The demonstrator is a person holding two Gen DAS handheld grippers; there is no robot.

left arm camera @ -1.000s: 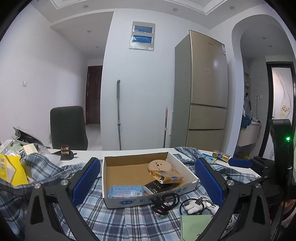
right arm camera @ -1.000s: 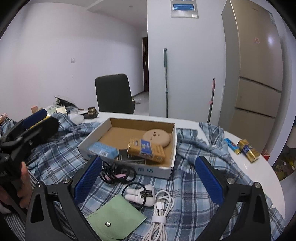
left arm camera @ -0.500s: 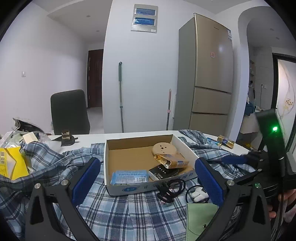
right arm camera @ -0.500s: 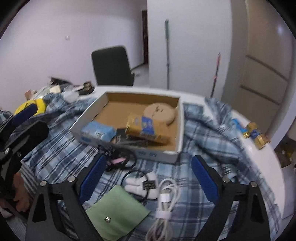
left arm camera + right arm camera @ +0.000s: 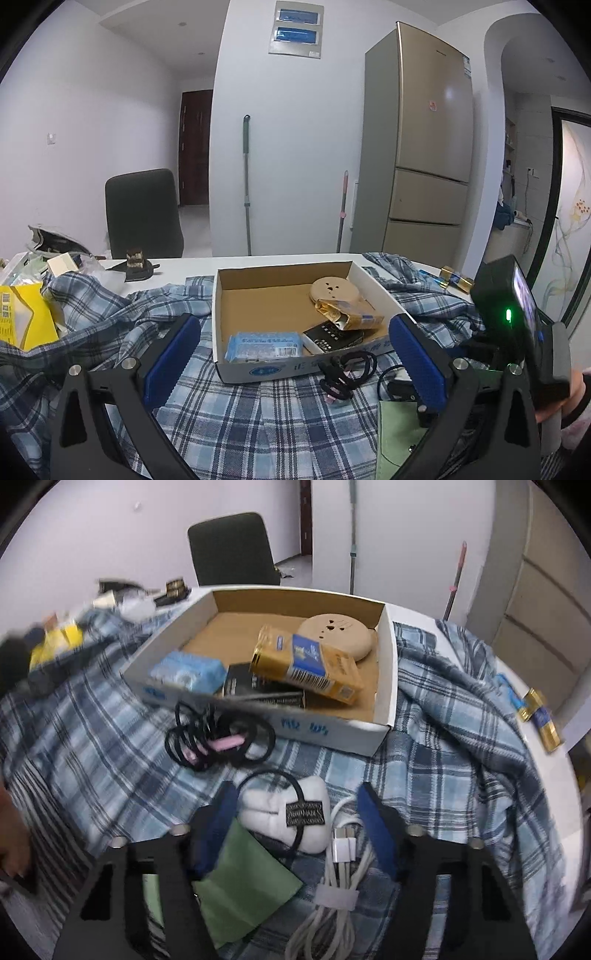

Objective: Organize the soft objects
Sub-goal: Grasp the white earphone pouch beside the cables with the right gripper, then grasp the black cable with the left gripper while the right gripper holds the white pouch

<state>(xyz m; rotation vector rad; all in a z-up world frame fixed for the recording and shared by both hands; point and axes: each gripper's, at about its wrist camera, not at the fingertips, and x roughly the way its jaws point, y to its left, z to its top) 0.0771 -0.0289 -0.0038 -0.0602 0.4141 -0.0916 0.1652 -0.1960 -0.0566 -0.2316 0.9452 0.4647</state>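
A white soft plush piece with a black hair tie and label [image 5: 288, 818] lies on the blue plaid shirt [image 5: 443, 738]. My right gripper [image 5: 297, 827] is open, its blue fingers on either side of the plush and low over it. A green pouch [image 5: 243, 882] and a white coiled cable [image 5: 336, 886] lie under it. Black hair ties with a pink piece [image 5: 218, 742] lie before the cardboard box [image 5: 384, 686]. My left gripper [image 5: 295, 365] is open and empty above the shirt [image 5: 229, 424], in front of the box [image 5: 258, 369].
The box holds a blue tissue pack [image 5: 264, 345], a gold packet [image 5: 306, 664], a black box [image 5: 258, 688] and a tan disc [image 5: 338, 635]. Gold batteries [image 5: 539, 716] lie at the right table edge. A yellow bag [image 5: 22, 317] and clutter sit left. A dark chair [image 5: 142, 214] stands behind.
My right gripper has dropped and moved forward over the white plush piece, and its fingers have narrowed. My left gripper has shifted slightly; the box looks nearer.
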